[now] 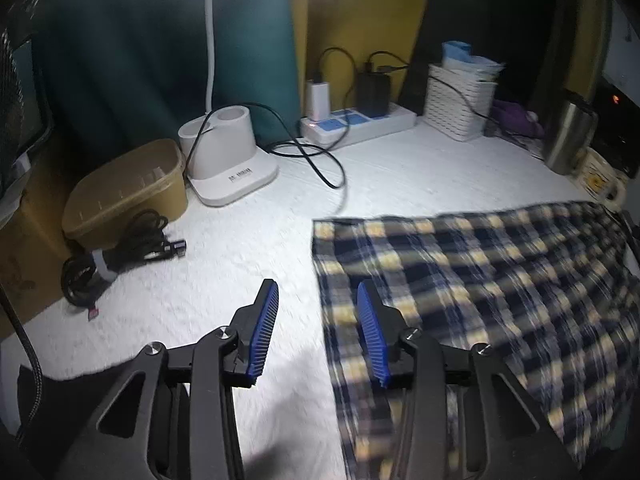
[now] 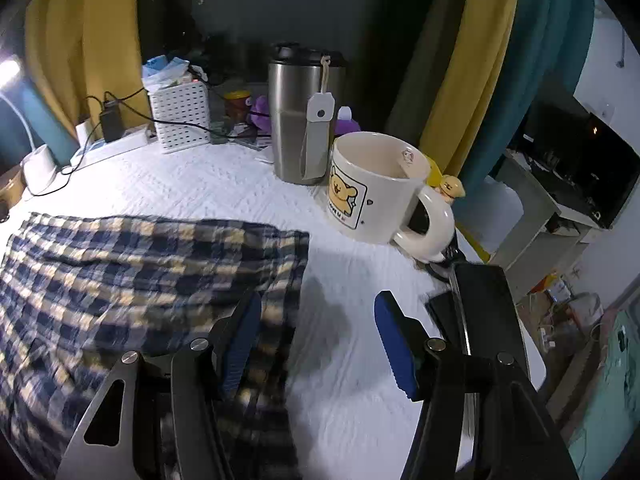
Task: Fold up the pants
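On the white quilted table top (image 1: 248, 248), the plaid pants (image 1: 480, 280) lay spread flat, their left edge near the middle of the surface and their right edge stopping short of the bear mug (image 2: 376, 188) and the steel tumbler (image 2: 300, 120). The left gripper (image 1: 318, 332) hung over that left edge with its jaws parted and nothing between the blue pads; one finger stood over bare table, the other over cloth. The right gripper (image 2: 316, 344) was likewise open and empty, straddling the right edge of the fabric. Judging by this, a fold had been laid down and both claws were clear of the cloth. The next move would call for picking fresh grip points on an edge, pinching only the intended layers, and carrying the cloth across without dragging it toward the mug or the charger cables (image 1: 316, 160).
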`<state>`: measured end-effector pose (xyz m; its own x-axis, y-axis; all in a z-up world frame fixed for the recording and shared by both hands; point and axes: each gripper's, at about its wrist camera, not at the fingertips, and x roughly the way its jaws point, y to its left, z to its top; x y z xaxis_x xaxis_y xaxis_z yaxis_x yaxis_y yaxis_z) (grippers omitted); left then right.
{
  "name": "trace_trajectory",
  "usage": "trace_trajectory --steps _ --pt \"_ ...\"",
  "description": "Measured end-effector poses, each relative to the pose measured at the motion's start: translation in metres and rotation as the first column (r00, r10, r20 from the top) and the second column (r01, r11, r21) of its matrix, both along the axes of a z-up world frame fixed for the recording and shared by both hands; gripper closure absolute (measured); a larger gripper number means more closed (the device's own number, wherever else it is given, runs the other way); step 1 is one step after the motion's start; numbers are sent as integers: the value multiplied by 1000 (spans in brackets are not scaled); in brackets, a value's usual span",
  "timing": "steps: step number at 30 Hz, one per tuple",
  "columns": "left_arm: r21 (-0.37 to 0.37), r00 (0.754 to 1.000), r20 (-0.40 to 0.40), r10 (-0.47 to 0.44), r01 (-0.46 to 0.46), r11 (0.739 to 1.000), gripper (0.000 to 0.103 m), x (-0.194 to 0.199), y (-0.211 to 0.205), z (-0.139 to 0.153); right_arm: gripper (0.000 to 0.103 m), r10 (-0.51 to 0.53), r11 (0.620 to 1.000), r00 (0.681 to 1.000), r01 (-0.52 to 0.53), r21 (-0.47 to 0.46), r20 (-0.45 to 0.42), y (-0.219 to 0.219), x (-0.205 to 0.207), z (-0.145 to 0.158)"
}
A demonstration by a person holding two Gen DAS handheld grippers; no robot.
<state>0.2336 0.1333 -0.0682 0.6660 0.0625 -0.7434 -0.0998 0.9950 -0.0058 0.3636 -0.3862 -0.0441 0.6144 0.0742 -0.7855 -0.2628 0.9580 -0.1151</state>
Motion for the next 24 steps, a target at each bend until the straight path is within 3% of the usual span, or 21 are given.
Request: trace_trajectory --steps 8,17,24 --pt "-73 998 29 -48 50 996 53 -48 -14 1 42 -12 1000 1000 11 12 19 -8 -44 9" --pt "-92 995 13 -96 97 991 53 -89 -38 -11 41 -25 999 1000 24 33 15 -23 -92 6" --pt "-85 992 21 -122 123 989 52 -117 -56 -15 27 -39 999 999 38 36 29 -43 -130 4"
